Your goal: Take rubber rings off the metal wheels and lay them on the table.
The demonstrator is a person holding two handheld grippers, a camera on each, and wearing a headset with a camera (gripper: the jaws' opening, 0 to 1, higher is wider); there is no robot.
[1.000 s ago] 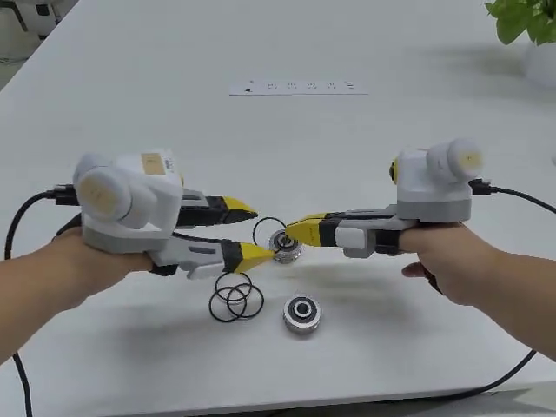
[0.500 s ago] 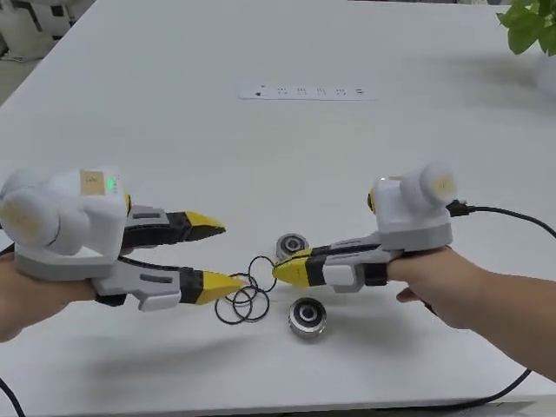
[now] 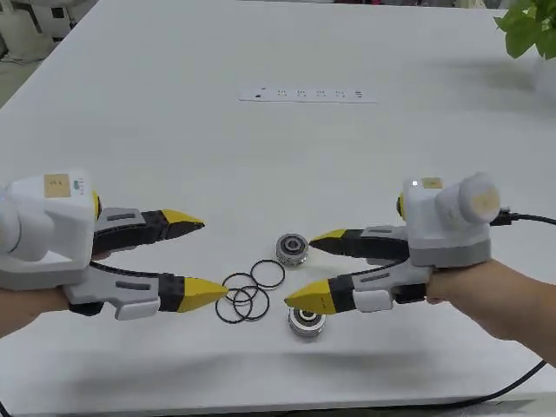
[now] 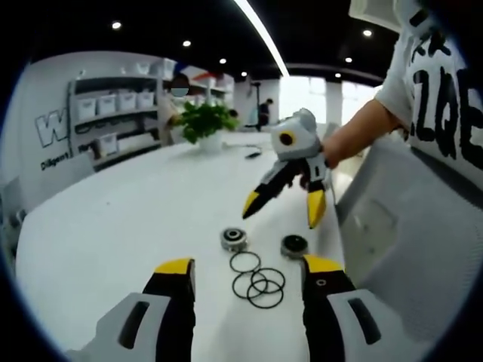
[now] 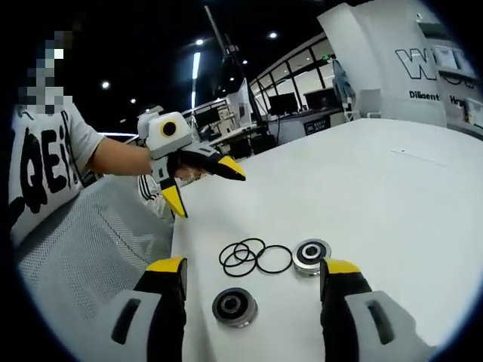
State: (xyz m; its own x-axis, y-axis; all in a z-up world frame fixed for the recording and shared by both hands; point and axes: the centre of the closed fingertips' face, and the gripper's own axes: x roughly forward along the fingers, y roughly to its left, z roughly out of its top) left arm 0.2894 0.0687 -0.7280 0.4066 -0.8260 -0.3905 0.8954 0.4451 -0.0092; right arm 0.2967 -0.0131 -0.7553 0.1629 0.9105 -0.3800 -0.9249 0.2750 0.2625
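Two metal wheels lie on the white table: one (image 3: 292, 248) farther from me, one (image 3: 306, 321) near the front, partly under the right gripper's lower jaw. Several black rubber rings (image 3: 245, 296) lie overlapping on the table just left of the wheels; one ring (image 3: 268, 274) lies a little apart toward the far wheel. My left gripper (image 3: 198, 257) is open and empty, left of the rings. My right gripper (image 3: 315, 268) is open and empty, over the wheels. The rings (image 4: 256, 280) and wheels (image 4: 234, 239) (image 5: 312, 256) (image 5: 234, 306) lie ahead of both grippers' jaws.
A white power strip (image 3: 307, 94) lies flat farther back on the table (image 3: 261, 165). A green plant (image 3: 530, 26) stands at the far right corner. A black cable (image 3: 512, 379) trails from the right gripper by the front edge.
The right gripper, shut on a ring half a second ago, has opened and drawn back right; that ring now lies on the table. The left gripper has pulled back left.
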